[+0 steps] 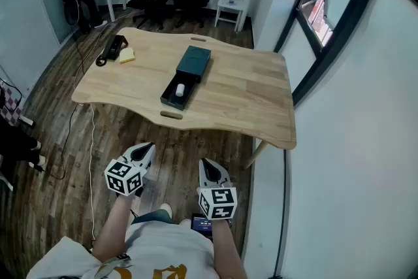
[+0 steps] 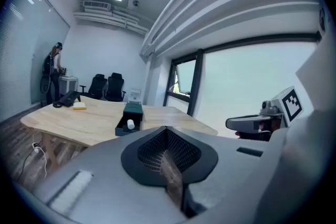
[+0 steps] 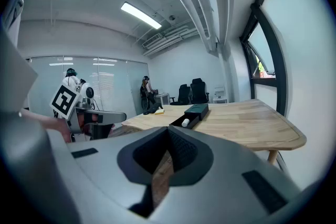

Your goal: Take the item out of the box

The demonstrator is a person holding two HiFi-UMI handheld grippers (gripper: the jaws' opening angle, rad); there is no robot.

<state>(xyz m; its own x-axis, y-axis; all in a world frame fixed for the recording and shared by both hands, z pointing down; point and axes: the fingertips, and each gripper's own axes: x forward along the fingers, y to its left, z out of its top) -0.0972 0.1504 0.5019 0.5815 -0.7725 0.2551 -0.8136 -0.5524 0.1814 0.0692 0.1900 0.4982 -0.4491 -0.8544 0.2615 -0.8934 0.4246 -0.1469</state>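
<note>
Box (image 1: 194, 62): dark green, mid-desk; long axis runs from the near edge toward the far edge, with the far end swung slightly right.
Tray (image 1: 171, 96): slid out of the box's near end, open side up.
Item (image 1: 180, 89): small and white, lying in the tray; it seems to be a short cylinder, but its axis is too small to tell.
Desk (image 1: 248, 95): pale wood.
Left gripper (image 1: 145, 152): low, short of the near edge, well apart from the box; jaws pressed together, nothing between them.
Right gripper (image 1: 209, 165): beside the left; jaws pressed together, empty.
Far left corner: black device (image 1: 112, 49), touching a yellow pad (image 1: 127, 55).
</note>
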